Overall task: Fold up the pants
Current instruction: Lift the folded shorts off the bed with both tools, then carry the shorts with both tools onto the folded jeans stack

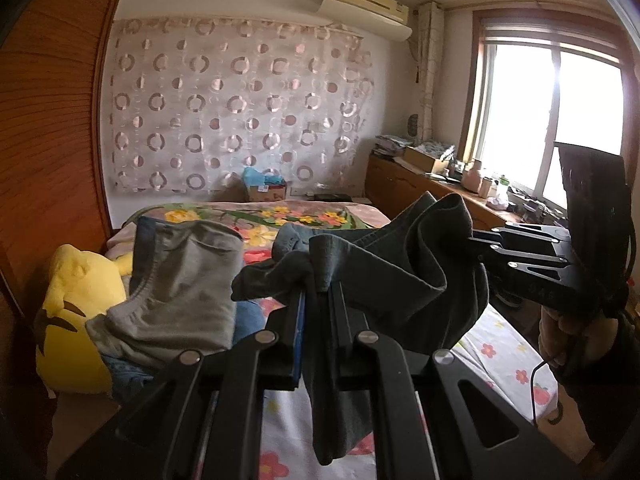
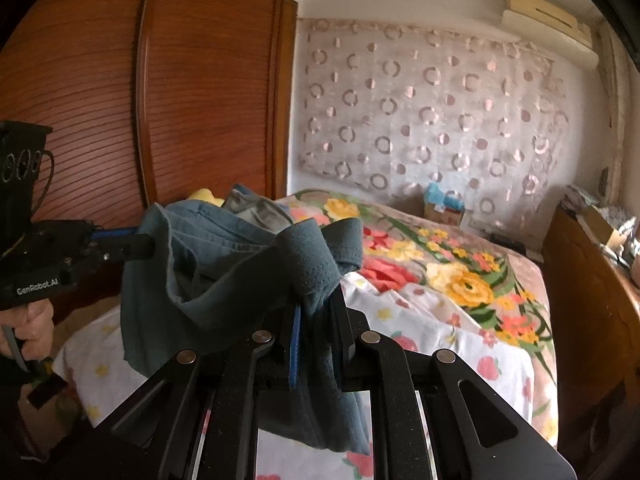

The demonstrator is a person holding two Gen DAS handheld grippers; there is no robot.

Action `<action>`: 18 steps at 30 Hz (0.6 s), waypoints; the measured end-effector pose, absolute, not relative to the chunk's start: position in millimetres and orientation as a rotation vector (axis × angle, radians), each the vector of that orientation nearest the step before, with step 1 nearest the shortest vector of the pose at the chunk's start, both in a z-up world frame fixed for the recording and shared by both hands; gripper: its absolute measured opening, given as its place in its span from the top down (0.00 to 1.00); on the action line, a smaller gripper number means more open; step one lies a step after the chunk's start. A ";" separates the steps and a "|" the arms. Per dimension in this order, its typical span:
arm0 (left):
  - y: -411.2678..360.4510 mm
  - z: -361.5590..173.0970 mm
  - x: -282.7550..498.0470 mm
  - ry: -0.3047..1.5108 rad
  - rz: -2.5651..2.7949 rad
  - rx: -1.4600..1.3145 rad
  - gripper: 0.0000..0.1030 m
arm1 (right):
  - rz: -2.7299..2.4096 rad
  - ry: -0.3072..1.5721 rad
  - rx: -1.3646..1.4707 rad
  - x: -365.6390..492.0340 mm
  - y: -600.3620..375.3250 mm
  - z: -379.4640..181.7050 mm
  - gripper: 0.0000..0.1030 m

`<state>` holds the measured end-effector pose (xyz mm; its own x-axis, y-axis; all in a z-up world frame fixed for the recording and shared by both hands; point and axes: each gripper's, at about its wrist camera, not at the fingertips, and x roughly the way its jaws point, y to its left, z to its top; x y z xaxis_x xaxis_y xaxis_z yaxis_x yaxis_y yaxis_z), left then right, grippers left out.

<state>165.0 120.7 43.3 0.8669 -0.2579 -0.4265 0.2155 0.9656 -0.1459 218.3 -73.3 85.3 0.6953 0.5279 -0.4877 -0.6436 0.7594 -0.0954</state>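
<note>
Dark teal-grey pants (image 1: pixel 384 264) hang in the air above the bed, stretched between my two grippers. My left gripper (image 1: pixel 318 290) is shut on one bunched end of the waistband, and cloth drapes down between its fingers. My right gripper (image 1: pixel 474 240) comes in from the right and is shut on the other end. In the right wrist view the right gripper (image 2: pixel 320 300) is shut on the pants (image 2: pixel 224 276), and the left gripper (image 2: pixel 146 244) pinches them at the left.
The bed has a white flower-print sheet (image 2: pixel 440 332) and a floral blanket (image 2: pixel 460 264). Grey clothes (image 1: pixel 180 292) and a yellow plush toy (image 1: pixel 76 312) lie at its left. A wooden wardrobe (image 2: pixel 180 100) stands left, a cluttered wooden dresser (image 1: pixel 440 188) under the window.
</note>
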 end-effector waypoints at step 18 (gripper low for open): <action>182.6 42.3 203.7 0.423 -0.136 -0.149 0.93 | 0.740 0.397 -0.325 289.6 4.4 101.6 0.91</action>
<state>203.7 182.6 42.3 0.9033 -0.1618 -0.3974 0.0999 0.9801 -0.1718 289.6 4.4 101.6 0.6707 0.5834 -0.4581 -0.7039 0.6953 -0.1453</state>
